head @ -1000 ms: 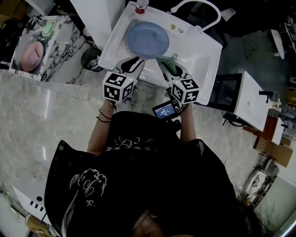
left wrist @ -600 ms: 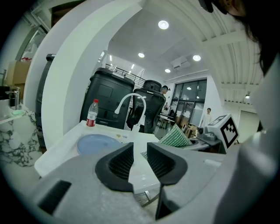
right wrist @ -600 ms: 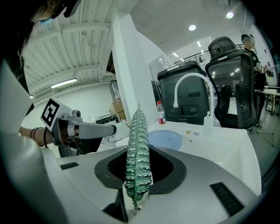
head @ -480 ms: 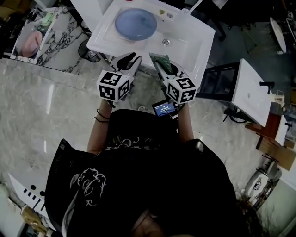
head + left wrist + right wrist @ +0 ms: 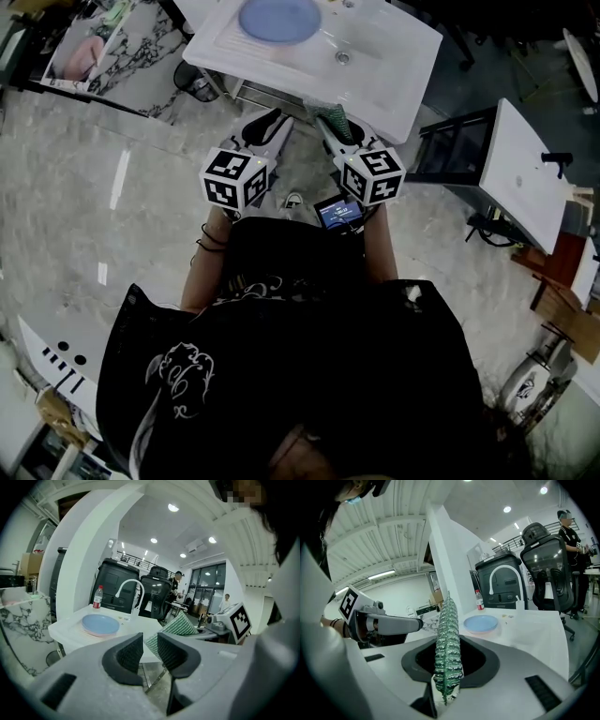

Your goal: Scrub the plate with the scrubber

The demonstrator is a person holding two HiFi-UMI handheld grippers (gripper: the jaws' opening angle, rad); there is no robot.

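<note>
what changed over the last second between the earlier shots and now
The left hand-held gripper and right hand-held gripper drew back from the sink: they were at its front edge, now they are over the floor, and the blue plate looks farther off. Nothing taken or let go. The right still clamps the green scrubber; the left stays empty, jaws apart; the plate stays in the sink.

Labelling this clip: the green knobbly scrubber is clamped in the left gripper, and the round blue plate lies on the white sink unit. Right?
Wrong gripper: the right gripper view shows the green knobbly scrubber clamped in the right gripper; the left gripper is empty, fingers apart. The round blue plate does lie on the white sink unit.
</note>
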